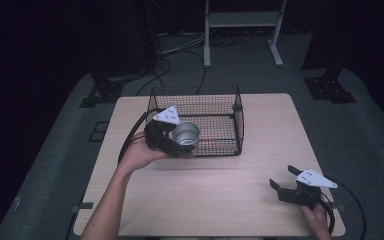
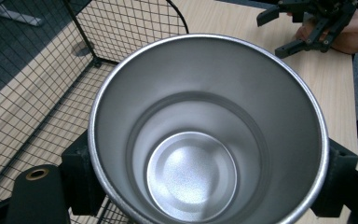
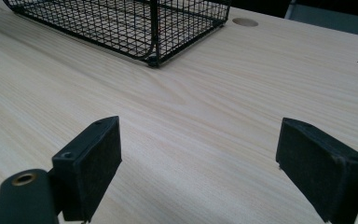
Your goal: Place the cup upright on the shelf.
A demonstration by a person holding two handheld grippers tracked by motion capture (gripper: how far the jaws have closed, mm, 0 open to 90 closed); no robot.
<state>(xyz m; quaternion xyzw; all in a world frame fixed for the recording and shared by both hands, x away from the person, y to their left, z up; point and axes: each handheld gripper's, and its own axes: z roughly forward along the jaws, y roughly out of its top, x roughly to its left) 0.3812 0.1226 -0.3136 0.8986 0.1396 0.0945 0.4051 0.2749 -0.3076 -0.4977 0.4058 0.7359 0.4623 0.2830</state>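
Observation:
A shiny steel cup (image 1: 186, 134) is held up at the front-left corner of a black wire basket (image 1: 239, 119), its open mouth facing upward. My left gripper (image 1: 180, 143) is shut on the cup, with a hand behind it. In the left gripper view the cup (image 2: 205, 140) is empty and a black pad presses its wall on either side (image 2: 81, 175). My right gripper (image 1: 281, 176) rests low at the table's front right, open, held by the other hand. Between its wide-apart pads (image 3: 93, 161) is bare wood.
The wire basket (image 3: 121, 21) stands at the far middle of the light wooden table (image 1: 205, 195) and looks empty. A round cable hole (image 3: 244, 21) lies beyond it. Past the table are a dark floor, cables and a white frame (image 1: 242, 20).

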